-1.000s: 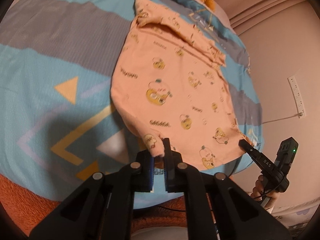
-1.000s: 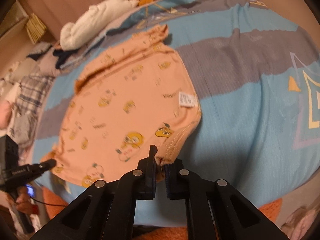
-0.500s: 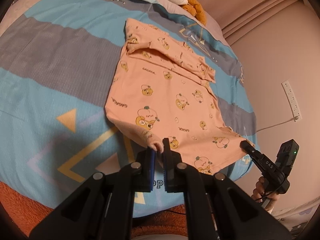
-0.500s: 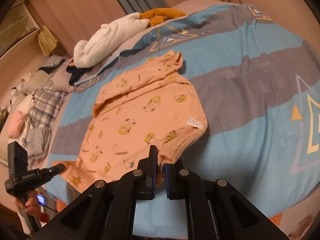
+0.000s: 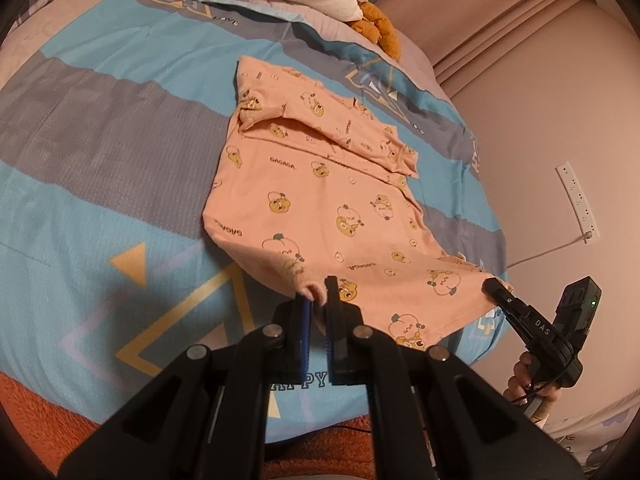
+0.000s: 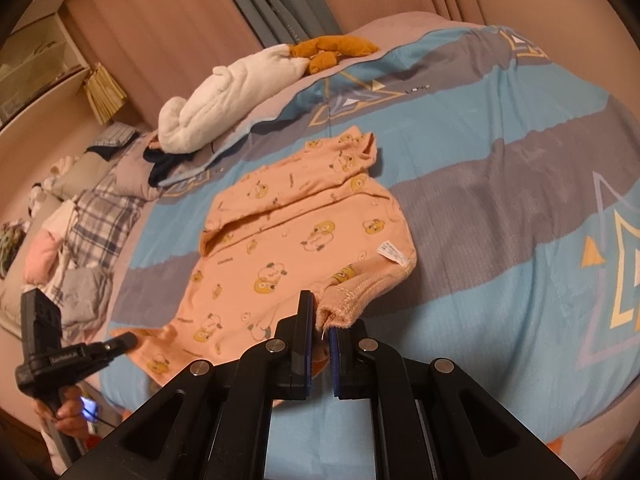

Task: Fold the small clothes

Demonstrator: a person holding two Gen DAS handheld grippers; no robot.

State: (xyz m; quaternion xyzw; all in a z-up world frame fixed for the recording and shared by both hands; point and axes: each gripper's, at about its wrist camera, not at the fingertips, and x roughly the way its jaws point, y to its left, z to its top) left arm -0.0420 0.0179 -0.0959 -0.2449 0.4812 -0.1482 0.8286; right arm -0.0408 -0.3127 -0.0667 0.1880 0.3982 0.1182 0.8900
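Two corners pinched tight: left gripper (image 5: 316,312) shut on one near corner of pink shirt (image 5: 320,200), right gripper (image 6: 320,334) clamped on the ribbed hem corner. Spread flat on blue and gray blanket (image 6: 500,208), white towel (image 6: 232,92) far behind.

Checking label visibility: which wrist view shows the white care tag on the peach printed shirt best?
Right wrist view: the white care tag lies face-up, unobstructed, near the peach printed shirt's ribbed edge, beyond the right gripper. The left wrist view shows the shirt, with no tag visible.
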